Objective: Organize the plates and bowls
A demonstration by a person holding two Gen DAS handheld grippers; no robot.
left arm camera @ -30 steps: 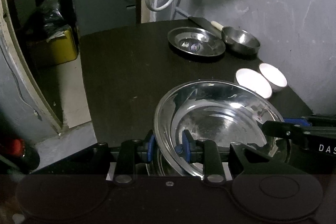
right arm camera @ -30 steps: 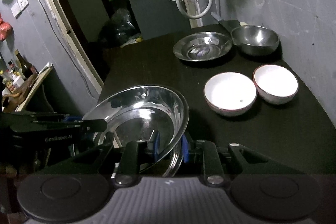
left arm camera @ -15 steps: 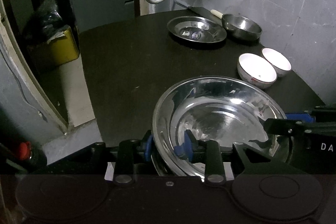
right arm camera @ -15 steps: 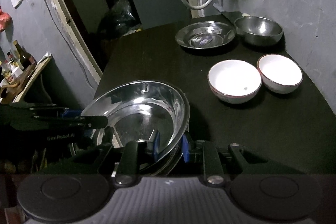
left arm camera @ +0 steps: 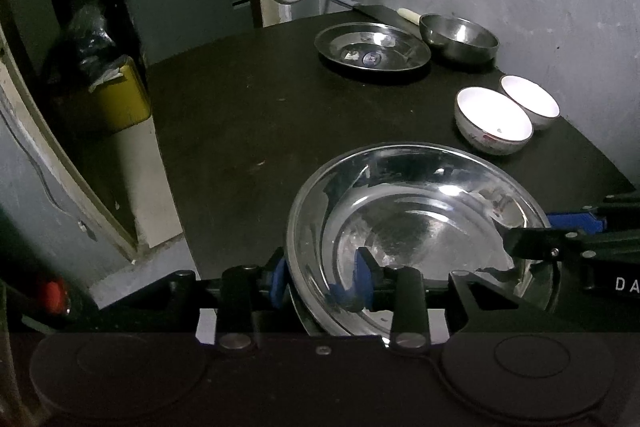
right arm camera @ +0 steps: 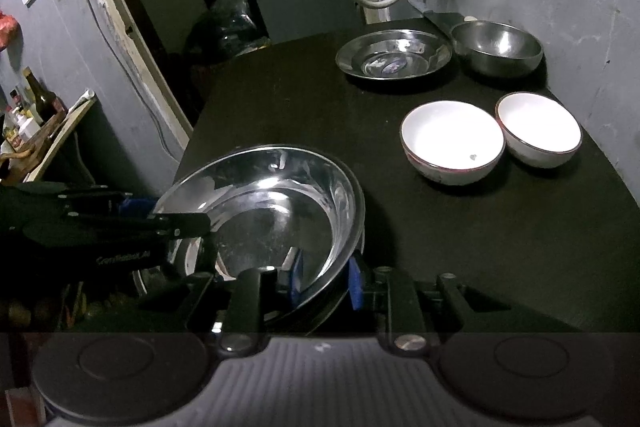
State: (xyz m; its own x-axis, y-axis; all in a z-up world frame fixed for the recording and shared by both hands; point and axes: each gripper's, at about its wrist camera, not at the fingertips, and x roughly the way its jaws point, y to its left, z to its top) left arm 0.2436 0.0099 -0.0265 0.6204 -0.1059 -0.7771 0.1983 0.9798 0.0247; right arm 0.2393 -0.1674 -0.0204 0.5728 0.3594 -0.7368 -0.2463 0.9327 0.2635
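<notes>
Steel plate (left arm camera: 420, 227) is sitting low in both frames on the dark surface (left arm camera: 240, 131); we are seeing the left hand-held gripper (left arm camera: 320, 279) opening around its rim, the right hand-held gripper (right arm camera: 326, 281) gripping the opposite edge, the underside hidden.

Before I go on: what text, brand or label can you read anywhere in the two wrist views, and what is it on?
"DA", cut off at the picture's edge: on the right gripper body, in the left wrist view.
Print on the left gripper body, in the right wrist view: too blurred to read.
Round sticker in the steel plate: too small to read.
Bottle labels on the shelf: unreadable.
</notes>
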